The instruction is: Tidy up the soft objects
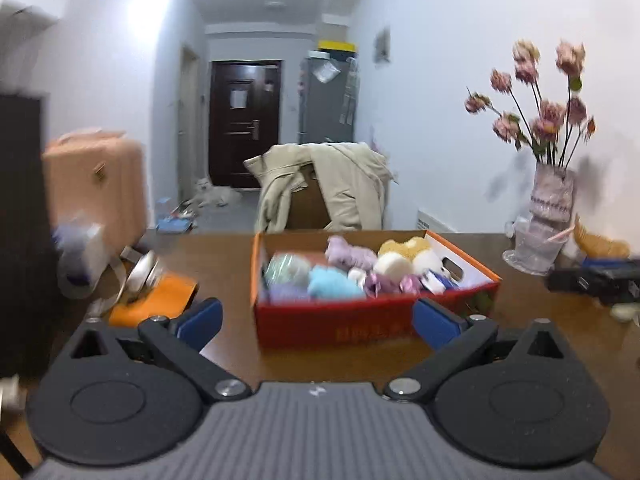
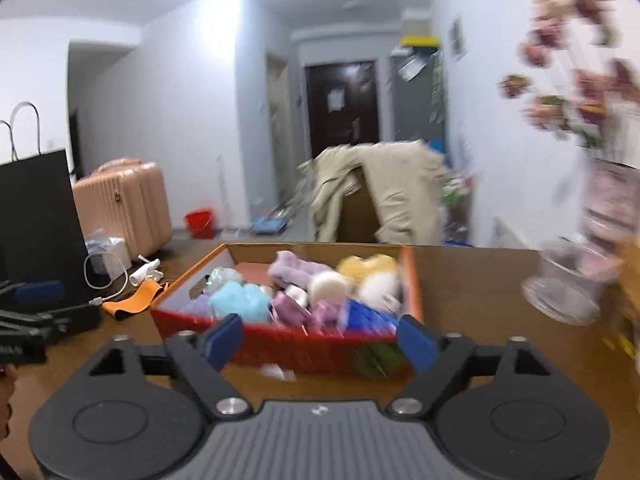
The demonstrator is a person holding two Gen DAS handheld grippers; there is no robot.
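We see the soft toys point(image 1: 344, 272) piled inside the red cardboard box point(image 1: 332, 322) on the wooden worktop point(image 1: 224, 264). Just short of the box, our left hand-held gripper point(image 1: 318, 320) and right hand-held gripper point(image 2: 320, 340) both stand spread wide, holding nothing.

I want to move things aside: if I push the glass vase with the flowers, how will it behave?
The vase looks tall and narrow with long-stemmed flowers, so it probably tips easily. It appears to be glass, likely fragile. It stands on the smooth wooden table, so it may slide.
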